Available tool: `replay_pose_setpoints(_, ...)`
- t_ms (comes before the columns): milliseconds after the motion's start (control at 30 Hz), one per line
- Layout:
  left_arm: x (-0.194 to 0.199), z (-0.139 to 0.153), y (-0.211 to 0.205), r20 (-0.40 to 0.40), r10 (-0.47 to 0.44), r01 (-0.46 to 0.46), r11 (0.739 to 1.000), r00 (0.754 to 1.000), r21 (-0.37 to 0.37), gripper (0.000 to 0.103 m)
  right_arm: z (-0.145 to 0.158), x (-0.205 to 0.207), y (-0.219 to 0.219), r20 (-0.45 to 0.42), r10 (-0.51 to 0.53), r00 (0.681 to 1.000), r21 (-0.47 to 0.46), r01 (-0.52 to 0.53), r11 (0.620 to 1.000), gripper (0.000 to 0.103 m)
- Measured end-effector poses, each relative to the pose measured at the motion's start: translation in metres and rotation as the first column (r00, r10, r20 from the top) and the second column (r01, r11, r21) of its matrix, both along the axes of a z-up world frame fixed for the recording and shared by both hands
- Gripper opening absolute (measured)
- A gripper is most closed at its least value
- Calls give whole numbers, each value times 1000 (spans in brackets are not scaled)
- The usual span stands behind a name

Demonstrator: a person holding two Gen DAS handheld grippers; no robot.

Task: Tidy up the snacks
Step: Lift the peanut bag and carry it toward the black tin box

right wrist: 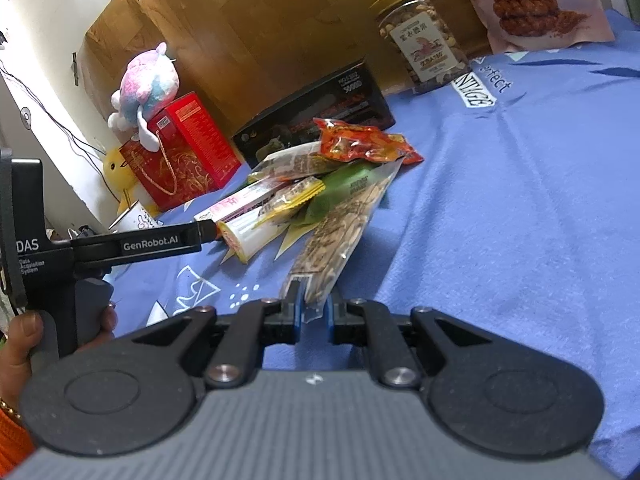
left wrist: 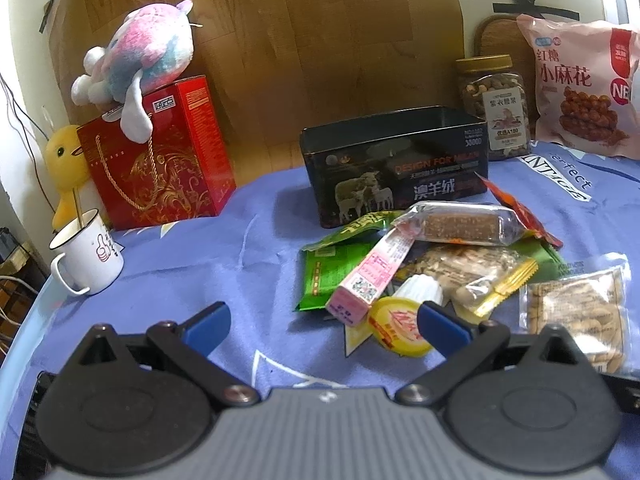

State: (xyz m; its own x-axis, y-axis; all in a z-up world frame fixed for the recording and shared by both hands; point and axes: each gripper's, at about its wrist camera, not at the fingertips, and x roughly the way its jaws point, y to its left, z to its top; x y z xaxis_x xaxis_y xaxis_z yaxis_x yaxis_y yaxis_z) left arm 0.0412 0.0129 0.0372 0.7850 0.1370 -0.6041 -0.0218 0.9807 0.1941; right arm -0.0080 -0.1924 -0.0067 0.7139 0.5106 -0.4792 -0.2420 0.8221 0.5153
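Observation:
A heap of snacks lies on the blue cloth in front of an open black tin (left wrist: 394,160). It holds a green packet (left wrist: 320,276), a pink box (left wrist: 372,276), a yellow-lidded cup (left wrist: 396,326), a clear-wrapped brown bar (left wrist: 460,226) and an orange packet (right wrist: 360,142). My left gripper (left wrist: 324,324) is open just before the heap, its right finger beside the yellow cup. My right gripper (right wrist: 312,314) is shut on the near corner of a clear bag of biscuits (right wrist: 340,236), which slants up to the heap. That bag (left wrist: 572,312) also shows at the right of the left wrist view.
A red gift box (left wrist: 160,156) with a plush toy (left wrist: 140,56) on top stands at the back left, with a yellow duck (left wrist: 66,164) and a white mug (left wrist: 90,258) beside it. A nut jar (left wrist: 496,104) and a pink bag (left wrist: 580,88) stand at the back right. A hand (right wrist: 24,344) holds the left gripper's handle.

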Motion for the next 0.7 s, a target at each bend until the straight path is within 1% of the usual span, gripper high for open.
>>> replay_pose_setpoints(100, 1, 0, -2, -2, -3, 3, 1000, 1000, 4, 103, 1, -1, 2, 4, 6, 1000, -9, -6, 1000, 14)
replay_pose_setpoints(200, 2, 0, -3, -1, -6, 6, 1000, 1000, 7, 103, 2, -2, 7, 6, 41, 999, -14, -41, 999, 14)
replay_pose_setpoints(300, 2, 0, -3, -2, -8, 8, 1000, 1000, 10, 103, 2, -4, 19, 5, 122, 993, -16, -121, 992, 17)
replay_pose_setpoints(400, 3, -1, -4, -2, -10, 10, 1000, 1000, 17, 103, 6, -10, 36, 31, 234, 972, -38, -233, 972, 21)
replay_pose_setpoints(433, 2, -1, -4, -2, -10, 10, 1000, 1000, 19, 103, 8, -12, 38, 40, 254, 966, -47, -252, 967, 22)
replay_pose_setpoints(500, 2, -1, -3, -1, -9, 9, 1000, 1000, 22, 103, 11, -14, 39, 60, 257, 965, -74, -252, 965, 26)
replay_pose_setpoints(567, 2, 0, -2, 0, -6, 6, 1000, 1000, 26, 103, 13, -15, 36, 66, 231, 971, -86, -225, 971, 26)
replay_pose_setpoints(700, 2, 0, -2, 6, -5, 4, 999, 1000, 36, 103, 10, -13, 26, 54, 178, 983, -70, -174, 982, 27)
